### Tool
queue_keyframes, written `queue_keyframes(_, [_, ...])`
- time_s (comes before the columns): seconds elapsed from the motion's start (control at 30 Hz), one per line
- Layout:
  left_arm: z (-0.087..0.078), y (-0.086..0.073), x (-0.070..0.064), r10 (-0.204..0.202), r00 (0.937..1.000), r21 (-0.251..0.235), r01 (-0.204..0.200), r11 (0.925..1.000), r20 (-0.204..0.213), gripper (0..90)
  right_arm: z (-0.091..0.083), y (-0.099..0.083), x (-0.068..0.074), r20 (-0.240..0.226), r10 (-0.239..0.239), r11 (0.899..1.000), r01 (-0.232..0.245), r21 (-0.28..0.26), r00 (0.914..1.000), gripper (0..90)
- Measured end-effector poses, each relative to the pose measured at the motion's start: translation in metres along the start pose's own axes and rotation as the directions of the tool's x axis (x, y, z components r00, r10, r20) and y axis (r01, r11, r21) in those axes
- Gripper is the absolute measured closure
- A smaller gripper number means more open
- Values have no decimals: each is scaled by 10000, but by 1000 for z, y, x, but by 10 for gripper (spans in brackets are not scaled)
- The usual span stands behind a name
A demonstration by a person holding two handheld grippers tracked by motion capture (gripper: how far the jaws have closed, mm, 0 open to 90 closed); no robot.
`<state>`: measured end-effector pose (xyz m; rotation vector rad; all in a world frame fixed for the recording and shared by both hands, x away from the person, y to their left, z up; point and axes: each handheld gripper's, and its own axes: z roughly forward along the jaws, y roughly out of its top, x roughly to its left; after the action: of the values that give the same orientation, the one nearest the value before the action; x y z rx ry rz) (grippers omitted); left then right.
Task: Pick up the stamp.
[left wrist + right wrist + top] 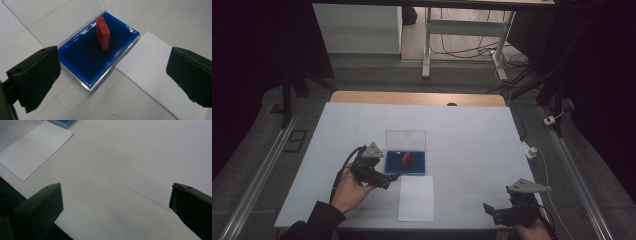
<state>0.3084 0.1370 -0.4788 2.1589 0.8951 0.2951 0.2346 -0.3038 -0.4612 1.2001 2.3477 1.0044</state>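
A small red block (406, 158) (103, 33) stands on edge inside a blue-lined case (419, 166) (82, 60) whose clear lid (405, 138) is raised at the back. My left gripper (388, 178) (112, 77) hovers at the case's front-left corner, open, nothing between its jaws. A white sheet of paper (416, 198) (155, 70) (35, 147) lies flat just in front of the case. My right gripper (492, 212) (115, 210) is open above bare table near the front right edge.
The white table (472, 140) has a wooden strip along its far edge. Beyond it stand a desk frame (462, 45) and floor cables. A white plug and cable (532, 151) lie off the table's right side. A corner of the blue case (62, 122) shows.
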Motion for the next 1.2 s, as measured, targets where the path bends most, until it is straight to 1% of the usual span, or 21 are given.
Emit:
queue_keyframes(0.13, [11, 5, 0, 207, 9996, 199, -203, 9996, -205, 0, 0, 0, 0, -44, -20, 10000, 20, 4, 10000, 0])
queue_keyframes(0.23, [20, 9, -1, 311, 9991, 359, -300, 9989, -304, 0, 0, 0, 0, -37, -56, 10000, 56, 8, 10000, 0])
queue_keyframes(0.3, [27, 11, -1, 462, 9984, 476, -447, 9979, -321, 0, 1, 0, 0, -43, -81, 10000, 81, 29, 10000, 0])
queue_keyframes(0.43, [40, 16, -2, 597, 9968, 712, -558, 9959, -537, 0, 1, 0, 0, -56, -76, 10000, 77, 36, 10000, 0])
queue_keyframes(0.53, [48, 18, 0, 600, 9968, 744, -560, 9957, -527, 1, 1, 0, 0, -61, -81, 10000, 81, 45, 9999, 0])
queue_keyframes(0.63, [54, 22, 1, 650, 9950, 882, -583, 9944, -757, 27, 1, 0, 0, -59, -88, 10000, 89, 40, 9999, 0])
queue_keyframes(0.7, [57, 24, 1, 737, 9925, 966, -643, 9932, -973, 43, 1, 0, 0, -66, -80, 10000, 80, 45, 9999, 0])
queue_keyframes(0.73, [58, 25, 1, 751, 9921, 1001, -650, 9929, -1005, 101, 1, 0, 0, -68, -79, 10000, 79, 50, 9999, 0])
queue_keyframes(0.77, [59, 26, 1, 819, 9914, 1045, -712, 9920, -1025, 134, 1, 0, 0, -77, -91, 9999, 92, 59, 9999, 0])
queue_keyframes(0.8, [59, 27, 1, 882, 9903, 1089, -764, 9911, -1078, 134, 1, 0, 0, -77, -91, 9999, 92, 59, 9999, 0])
queue_keyframes(0.9, [60, 29, 2, 929, 9903, 1127, -811, 9903, -1034, 275, 1, 0, 0, -86, -87, 9999, 87, 67, 9999, 0])
queue_keyframes(0.93, [60, 30, 2, 916, 9908, 1097, -806, 9907, -991, 354, 1, 0, 0, -86, -85, 9999, 86, 62, 9999, 0])
queue_keyframes(1.0, [59, 32, 2, 850, 9925, 1074, -754, 9914, -881, 418, 1, 0, 0, -88, -88, 9999, 89, 68, 9999, 0])
queue_keyframes(1.07, [59, 34, 1, 791, 9930, 1116, -691, 9913, -877, 496, 1, 0, 1, -82, -93, 9999, 94, 71, 9999, 0])
queue_keyframes(1.1, [60, 35, 1, 738, 9928, 1160, -627, 9913, -941, 523, 1, 0, 1, -82, -93, 9999, 94, 71, 9999, 0])
queue_keyframes(1.13, [60, 35, 1, 701, 9928, 1179, -586, 9913, -966, 523, 1, 0, 1, -82, -91, 9999, 91, 72, 9999, 0])
queue_keyframes(1.17, [60, 36, 1, 637, 9934, 1176, -523, 9917, -951, 578, 1, 0, 0, -87, -101, 9999, 101, 77, 9999, 0])
queue_keyframes(1.2, [60, 36, 1, 564, 9939, 1216, -447, 9916, -946, 597, 1, 0, 0, -91, -100, 9999, 100, 79, 9999, 0])
